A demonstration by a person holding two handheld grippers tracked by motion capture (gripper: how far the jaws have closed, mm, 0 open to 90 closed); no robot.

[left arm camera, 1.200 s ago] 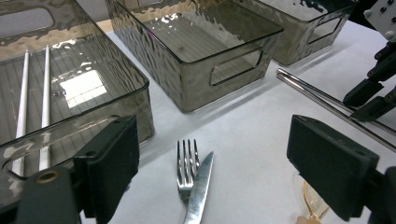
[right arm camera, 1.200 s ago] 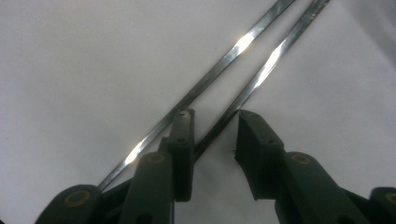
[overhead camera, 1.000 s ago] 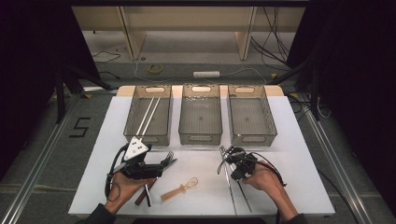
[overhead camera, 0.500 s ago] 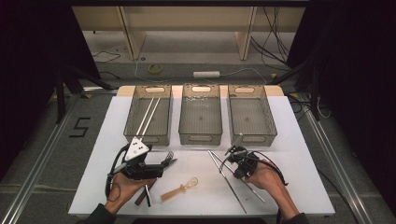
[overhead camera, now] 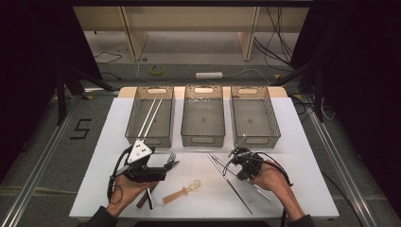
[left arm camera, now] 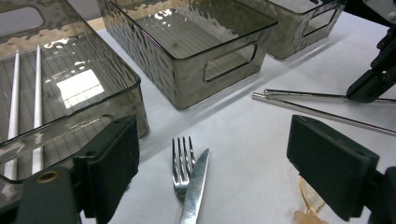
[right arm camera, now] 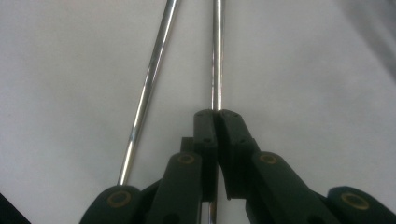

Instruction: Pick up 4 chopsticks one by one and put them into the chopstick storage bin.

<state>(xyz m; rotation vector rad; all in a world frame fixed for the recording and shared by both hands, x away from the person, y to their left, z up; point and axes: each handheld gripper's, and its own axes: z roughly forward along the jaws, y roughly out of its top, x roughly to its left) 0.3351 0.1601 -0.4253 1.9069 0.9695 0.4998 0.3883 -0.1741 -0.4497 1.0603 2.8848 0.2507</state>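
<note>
Right gripper (right arm camera: 217, 119): jaws have just closed, now clamped on one metal chopstick (right arm camera: 217, 56) lying on the counter (overhead camera: 302, 142) at 5 o'clock from the middle bin (overhead camera: 203, 116). Left gripper (left arm camera: 212, 154): jaws open, empty. Risk: the thin round rod may pivot or slip out on lifting.

Three clear grey bins in a row on the white table (overhead camera: 302, 142): left bin (overhead camera: 134, 124) holding two white chopsticks (overhead camera: 151, 116); middle bin (overhead camera: 203, 141); right bin (overhead camera: 272, 124). Metal fork (left arm camera: 182, 163) touching a table knife (left arm camera: 195, 184); amber plastic spoon (overhead camera: 182, 191) nearby.
</note>
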